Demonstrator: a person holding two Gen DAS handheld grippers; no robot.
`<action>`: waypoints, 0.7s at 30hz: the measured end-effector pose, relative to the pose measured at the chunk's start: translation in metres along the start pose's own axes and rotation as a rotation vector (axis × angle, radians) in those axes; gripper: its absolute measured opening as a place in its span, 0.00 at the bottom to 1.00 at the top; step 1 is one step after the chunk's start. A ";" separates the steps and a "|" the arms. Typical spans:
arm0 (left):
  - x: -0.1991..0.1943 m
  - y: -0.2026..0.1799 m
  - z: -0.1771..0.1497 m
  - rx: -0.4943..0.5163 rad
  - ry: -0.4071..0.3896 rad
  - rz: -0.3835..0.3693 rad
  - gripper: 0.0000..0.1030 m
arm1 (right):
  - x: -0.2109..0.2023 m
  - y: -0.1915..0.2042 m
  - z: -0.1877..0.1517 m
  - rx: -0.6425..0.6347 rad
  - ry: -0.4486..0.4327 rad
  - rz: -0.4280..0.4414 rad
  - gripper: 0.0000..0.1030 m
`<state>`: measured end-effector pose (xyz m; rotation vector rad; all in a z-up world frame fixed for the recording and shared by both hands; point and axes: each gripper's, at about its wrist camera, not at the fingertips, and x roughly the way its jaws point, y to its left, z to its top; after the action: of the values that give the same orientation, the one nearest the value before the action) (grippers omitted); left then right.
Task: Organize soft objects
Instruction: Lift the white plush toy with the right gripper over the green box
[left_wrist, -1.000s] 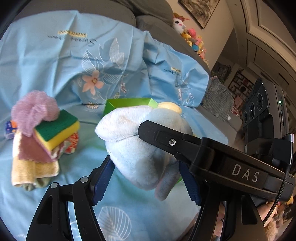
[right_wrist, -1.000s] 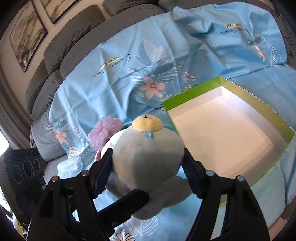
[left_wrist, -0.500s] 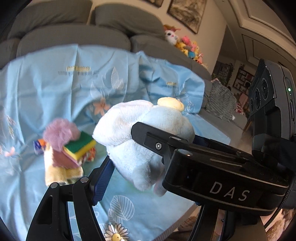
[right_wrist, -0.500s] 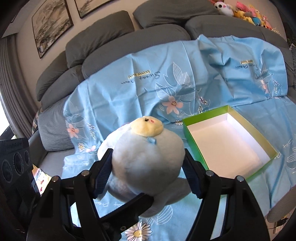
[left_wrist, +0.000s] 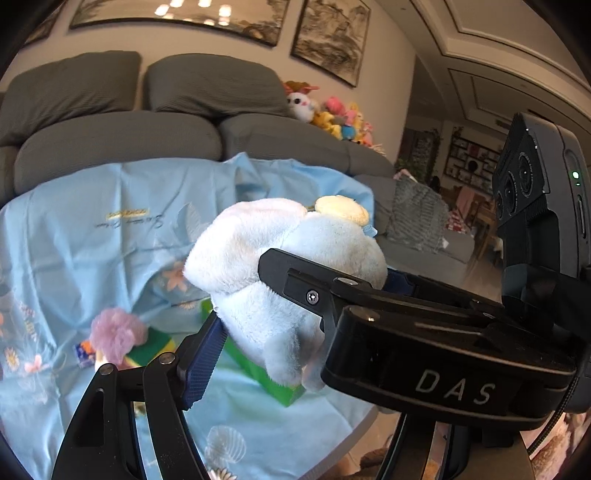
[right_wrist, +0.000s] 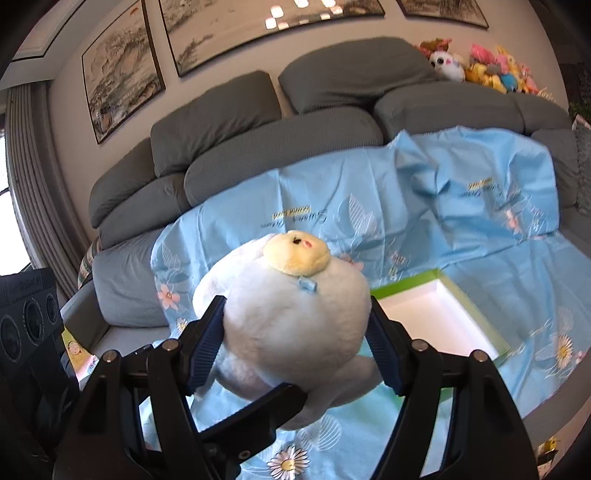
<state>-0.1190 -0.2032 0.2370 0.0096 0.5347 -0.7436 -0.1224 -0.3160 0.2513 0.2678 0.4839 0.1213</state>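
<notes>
This is a home living room. A long grey sofa (right_wrist: 280, 147) with plump back cushions fills the far side, and framed landscape paintings (right_wrist: 122, 70) hang on the pale wall above it. A heap of bright stuffed toys (left_wrist: 332, 118) sits on the sofa's back at one end. A light blue floral sheet (right_wrist: 461, 221) is draped over the seat. Beyond, a dark shelving unit (left_wrist: 469, 166) stands in an adjoining room, under moulded ceiling trim.

1 pale blue plush toy (right_wrist: 295, 332). 1 green box (right_wrist: 439, 317). 1 blue floral sheet (right_wrist: 461, 221). 1 pink pom-pom (left_wrist: 116, 334). 1 green-and-yellow sponge (left_wrist: 151, 349). 2 grippers: left gripper (left_wrist: 280, 332), right gripper (right_wrist: 295, 354). 4 grey back cushions (right_wrist: 214, 118). 3 framed paintings (right_wrist: 122, 70). Plush heap on sofa back (left_wrist: 332, 118), count unclear.
</notes>
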 end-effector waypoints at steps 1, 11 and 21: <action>0.003 -0.002 0.004 0.007 0.004 -0.005 0.70 | -0.002 -0.003 0.004 -0.002 -0.003 -0.013 0.70; 0.068 -0.014 0.033 0.052 0.051 -0.035 0.70 | 0.021 -0.056 0.030 0.041 -0.001 -0.066 0.70; 0.208 -0.001 0.008 0.025 0.234 -0.085 0.70 | 0.104 -0.160 0.006 0.222 0.111 -0.113 0.70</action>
<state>0.0107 -0.3389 0.1468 0.0986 0.7526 -0.8375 -0.0197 -0.4518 0.1647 0.4524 0.6231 -0.0282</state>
